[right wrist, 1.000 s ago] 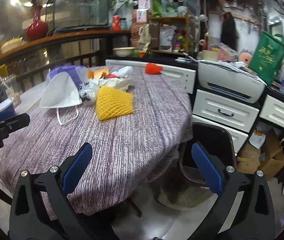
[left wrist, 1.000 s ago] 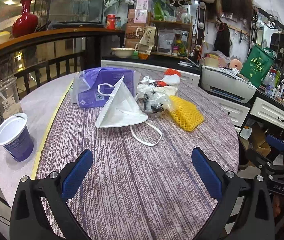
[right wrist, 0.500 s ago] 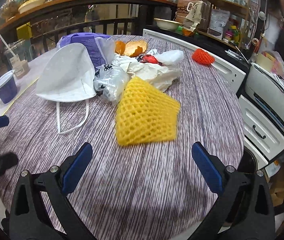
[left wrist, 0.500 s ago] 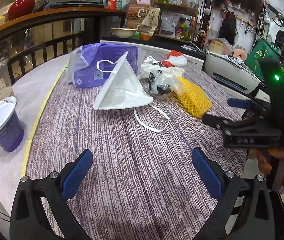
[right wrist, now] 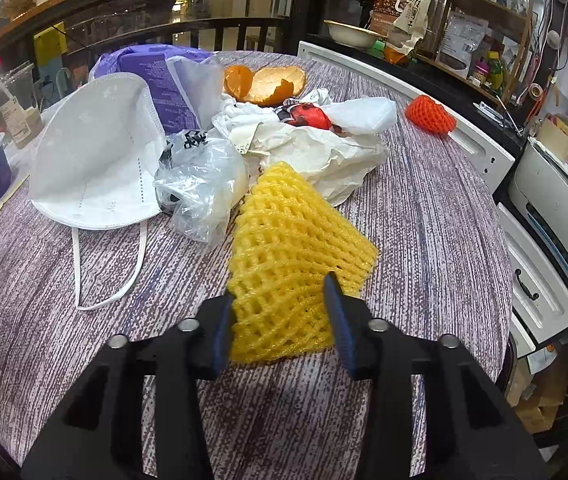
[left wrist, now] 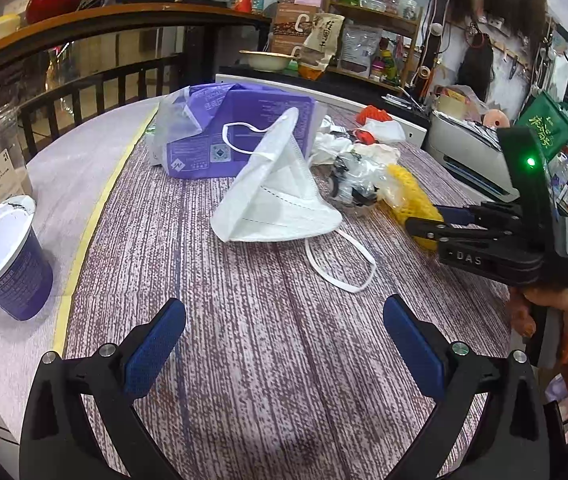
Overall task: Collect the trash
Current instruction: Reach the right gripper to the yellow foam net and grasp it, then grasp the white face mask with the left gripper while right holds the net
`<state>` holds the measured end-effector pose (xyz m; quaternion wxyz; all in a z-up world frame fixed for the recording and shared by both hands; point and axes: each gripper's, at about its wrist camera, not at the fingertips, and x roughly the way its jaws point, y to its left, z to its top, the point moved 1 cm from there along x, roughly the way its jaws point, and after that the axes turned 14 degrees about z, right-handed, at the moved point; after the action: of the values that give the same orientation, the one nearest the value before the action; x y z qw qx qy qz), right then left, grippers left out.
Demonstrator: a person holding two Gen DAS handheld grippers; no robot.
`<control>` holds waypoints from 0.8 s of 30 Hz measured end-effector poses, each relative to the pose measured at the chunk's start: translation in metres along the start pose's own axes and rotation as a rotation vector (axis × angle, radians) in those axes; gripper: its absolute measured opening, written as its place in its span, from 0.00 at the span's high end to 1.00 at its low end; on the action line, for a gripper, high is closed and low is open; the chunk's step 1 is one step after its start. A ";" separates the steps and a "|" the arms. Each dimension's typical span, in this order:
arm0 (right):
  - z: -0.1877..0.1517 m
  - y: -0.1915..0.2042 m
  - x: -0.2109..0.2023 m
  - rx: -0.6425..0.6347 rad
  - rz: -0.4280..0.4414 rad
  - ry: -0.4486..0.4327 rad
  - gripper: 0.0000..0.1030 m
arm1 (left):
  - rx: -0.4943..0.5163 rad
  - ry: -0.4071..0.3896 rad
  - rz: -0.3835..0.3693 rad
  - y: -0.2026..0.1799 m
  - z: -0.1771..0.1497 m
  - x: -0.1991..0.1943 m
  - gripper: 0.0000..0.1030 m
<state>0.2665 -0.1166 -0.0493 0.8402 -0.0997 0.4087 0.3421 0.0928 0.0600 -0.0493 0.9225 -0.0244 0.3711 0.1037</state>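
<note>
Where yellow foam net [right wrist: 292, 256] lies, plastic bag [right wrist: 199, 184] touches

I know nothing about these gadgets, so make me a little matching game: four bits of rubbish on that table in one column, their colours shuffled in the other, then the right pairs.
Things:
1. foam fruit net between the right gripper fingers
2. face mask
3. small foam net at the far edge
4. yogurt cup

Colours:
A. purple outside
B. yellow
C. orange-red
D. white

Pairs: 1-B, 2-D, 3-C, 4-A
</note>
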 end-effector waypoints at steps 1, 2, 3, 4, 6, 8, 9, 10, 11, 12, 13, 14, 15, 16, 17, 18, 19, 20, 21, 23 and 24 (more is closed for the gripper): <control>-0.001 0.000 -0.001 0.004 0.006 -0.003 0.72 | -0.002 0.003 0.003 0.002 0.002 0.002 0.05; -0.001 -0.002 -0.003 0.010 0.010 -0.010 0.76 | -0.002 0.008 0.001 0.003 0.006 0.005 0.05; -0.002 -0.002 -0.005 0.015 0.013 -0.017 0.78 | 0.001 0.010 -0.003 0.004 0.008 0.006 0.05; -0.002 -0.004 -0.007 0.020 0.017 -0.025 0.80 | 0.005 0.009 -0.003 0.004 0.011 0.007 0.05; -0.004 -0.004 -0.011 0.026 0.018 -0.038 0.83 | 0.024 0.004 0.005 0.003 0.022 0.009 0.05; -0.005 -0.004 -0.018 0.027 0.018 -0.061 0.84 | 0.033 -0.003 0.020 0.004 0.031 0.012 0.05; -0.005 -0.004 -0.022 0.024 0.018 -0.073 0.84 | 0.033 -0.010 0.024 0.004 0.037 0.013 0.06; -0.006 -0.003 -0.025 0.022 0.018 -0.080 0.84 | 0.035 -0.017 0.023 0.004 0.042 0.015 0.08; -0.006 -0.003 -0.030 0.022 0.016 -0.091 0.84 | 0.042 -0.022 0.026 0.003 0.047 0.016 0.09; -0.008 -0.003 -0.034 0.024 0.015 -0.099 0.84 | 0.057 -0.024 0.038 0.001 0.052 0.019 0.10; -0.009 -0.003 -0.036 0.027 0.017 -0.104 0.84 | 0.073 -0.023 0.049 -0.001 0.056 0.022 0.13; -0.012 -0.003 -0.039 0.031 0.023 -0.110 0.84 | 0.089 -0.020 0.058 -0.004 0.060 0.026 0.14; -0.014 -0.002 -0.041 0.033 0.025 -0.113 0.84 | 0.101 -0.012 0.070 -0.005 0.063 0.031 0.19; -0.017 -0.001 -0.044 0.033 0.025 -0.119 0.84 | 0.103 0.000 0.077 -0.006 0.064 0.036 0.25; -0.018 -0.001 -0.045 0.029 0.022 -0.122 0.84 | 0.101 0.014 0.076 -0.005 0.066 0.041 0.27; -0.020 0.000 -0.047 0.022 0.014 -0.127 0.84 | 0.096 0.029 0.069 -0.005 0.067 0.046 0.30; -0.022 0.001 -0.050 0.011 0.000 -0.134 0.84 | 0.093 0.039 0.071 -0.004 0.068 0.049 0.33; -0.023 0.001 -0.052 0.003 -0.008 -0.141 0.84 | 0.094 0.046 0.079 -0.004 0.068 0.052 0.34; -0.024 0.001 -0.054 0.000 -0.011 -0.146 0.84 | 0.095 0.049 0.089 -0.003 0.069 0.055 0.37; -0.026 0.000 -0.057 -0.003 -0.010 -0.155 0.84 | 0.094 0.052 0.097 0.000 0.068 0.059 0.42; -0.027 0.000 -0.059 -0.002 -0.009 -0.160 0.84 | 0.088 0.058 0.102 0.002 0.068 0.061 0.48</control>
<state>0.2240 -0.1578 -0.0223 0.8716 -0.0748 0.3395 0.3455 0.1816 0.0806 -0.0428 0.9051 0.0322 0.4024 0.1336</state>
